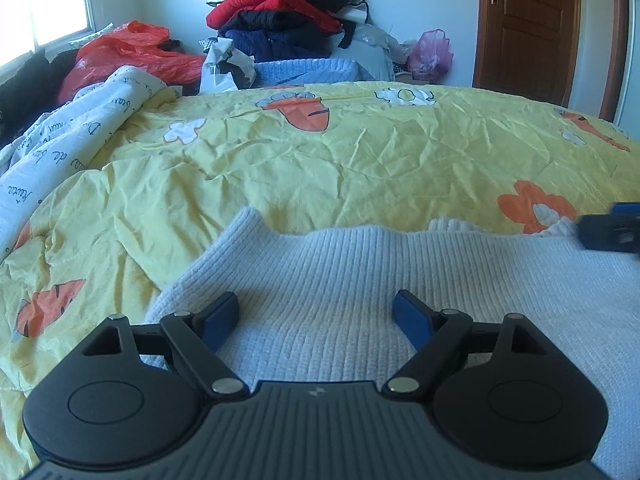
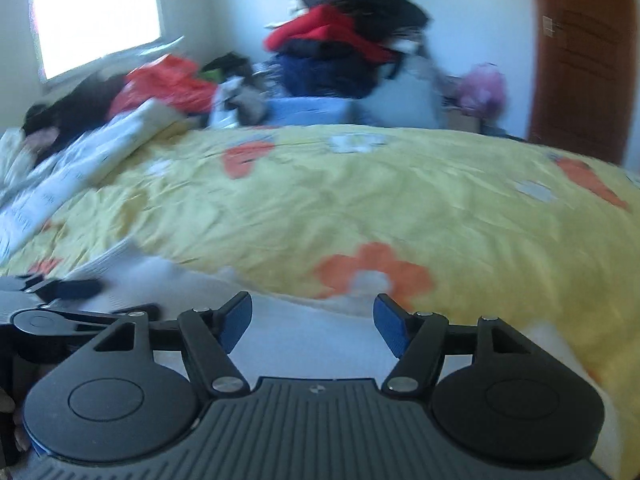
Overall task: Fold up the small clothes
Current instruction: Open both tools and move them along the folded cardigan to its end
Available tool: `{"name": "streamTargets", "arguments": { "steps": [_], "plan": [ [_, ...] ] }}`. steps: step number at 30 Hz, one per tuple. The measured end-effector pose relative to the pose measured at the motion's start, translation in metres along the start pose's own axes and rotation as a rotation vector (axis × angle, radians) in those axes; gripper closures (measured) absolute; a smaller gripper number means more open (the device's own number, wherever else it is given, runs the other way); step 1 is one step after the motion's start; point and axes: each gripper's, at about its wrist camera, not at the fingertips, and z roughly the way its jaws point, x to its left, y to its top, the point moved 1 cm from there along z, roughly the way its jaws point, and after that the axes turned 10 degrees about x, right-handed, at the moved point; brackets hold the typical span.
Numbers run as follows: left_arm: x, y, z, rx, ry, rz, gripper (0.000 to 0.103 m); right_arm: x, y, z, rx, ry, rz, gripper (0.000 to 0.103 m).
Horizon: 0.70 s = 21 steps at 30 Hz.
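A pale ribbed knit garment (image 1: 360,272) lies flat on the yellow flowered bedspread (image 1: 320,160). My left gripper (image 1: 316,312) is open and empty, low over the garment's left part, with its fingers spread wide. My right gripper (image 2: 312,320) is open and empty over the garment's right edge (image 2: 288,340); its view is blurred. The right gripper's tip shows at the right edge of the left wrist view (image 1: 612,228). The left gripper shows at the left of the right wrist view (image 2: 60,304).
A white printed quilt (image 1: 72,132) is bunched on the bed's left side. Beyond the bed stand a tall pile of red, black and navy clothes (image 1: 288,12), an orange plastic bag (image 1: 128,52), a pink bag (image 1: 430,54) and a brown door (image 1: 528,28).
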Motion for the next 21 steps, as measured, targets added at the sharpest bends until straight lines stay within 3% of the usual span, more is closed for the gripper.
{"name": "streamTargets", "arguments": {
  "steps": [4, 7, 13, 17, 19, 21],
  "plan": [
    [0.000, -0.001, -0.001, -0.002, -0.006, -0.006, 0.017, 0.011, 0.003, 0.044, 0.122, -0.012, 0.017, 0.028],
    [0.001, -0.001, -0.001, -0.003, -0.010, -0.009, 0.017, 0.009, -0.006, 0.055, 0.093, -0.008, -0.011, 0.022],
    [0.009, -0.002, -0.008, -0.024, -0.041, -0.040, 0.017, 0.011, -0.004, 0.057, 0.093, -0.010, -0.013, 0.021],
    [0.044, -0.029, -0.061, -0.168, -0.049, -0.213, 0.017, 0.006, -0.007, 0.054, 0.077, 0.025, 0.024, 0.021],
    [0.070, -0.057, -0.093, -0.238, -0.091, -0.323, 0.017, 0.000, -0.007, 0.052, 0.070, 0.057, 0.052, 0.020],
    [0.096, -0.087, -0.115, -0.245, -0.145, -0.471, 0.017, -0.003, -0.006, 0.052, 0.068, 0.078, 0.064, 0.018]
  ]
}}
